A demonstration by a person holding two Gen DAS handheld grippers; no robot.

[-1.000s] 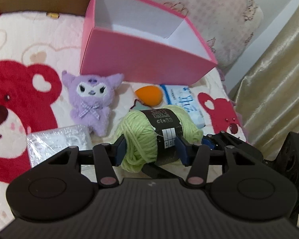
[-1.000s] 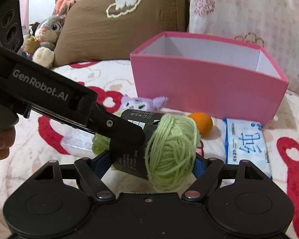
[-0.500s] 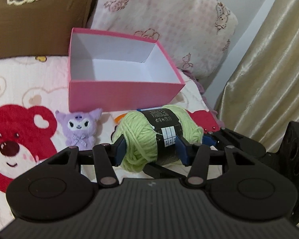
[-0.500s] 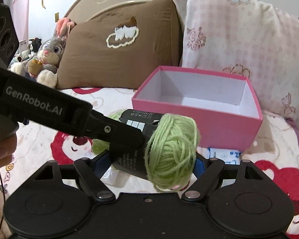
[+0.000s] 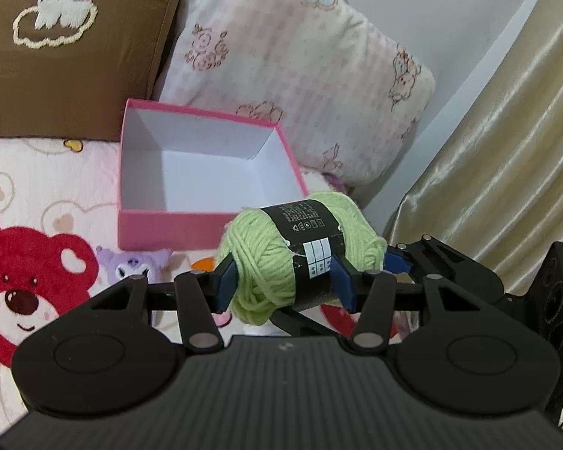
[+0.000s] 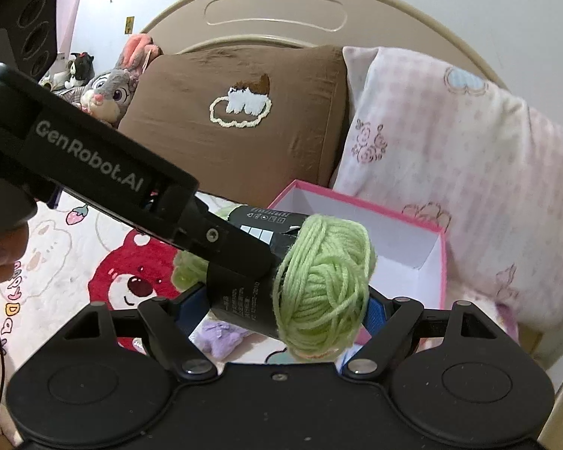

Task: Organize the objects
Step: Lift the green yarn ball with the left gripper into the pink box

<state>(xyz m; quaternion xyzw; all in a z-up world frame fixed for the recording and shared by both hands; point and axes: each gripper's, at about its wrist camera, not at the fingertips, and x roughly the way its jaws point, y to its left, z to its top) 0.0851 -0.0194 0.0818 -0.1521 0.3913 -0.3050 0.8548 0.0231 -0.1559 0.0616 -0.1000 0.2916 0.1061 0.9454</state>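
Now both grippers are carrying the yarn ball [image 5: 300, 251] up off the bedspread [image 5: 37, 195] toward the pink box [image 5: 206, 172].

Compared with 1 second ago, the yarn is riding higher: the open white inside of the box is now showing from above, where before mostly its pink front wall was filling the left view, so the lift is looking nearly done and the drop into the box is probably next. The left gripper [image 5: 283, 281] is clenching the yarn across its black label, and the right gripper [image 6: 277, 311] is pinching the same ball from the other side. The left view is showing the purple plush toy [image 5: 135, 266] lying on the bedspread in front of the box. The right view is instead revealing the headboard [image 6: 277, 11] and a grey rabbit toy [image 6: 109, 90] behind the brown pillow [image 6: 244, 131].
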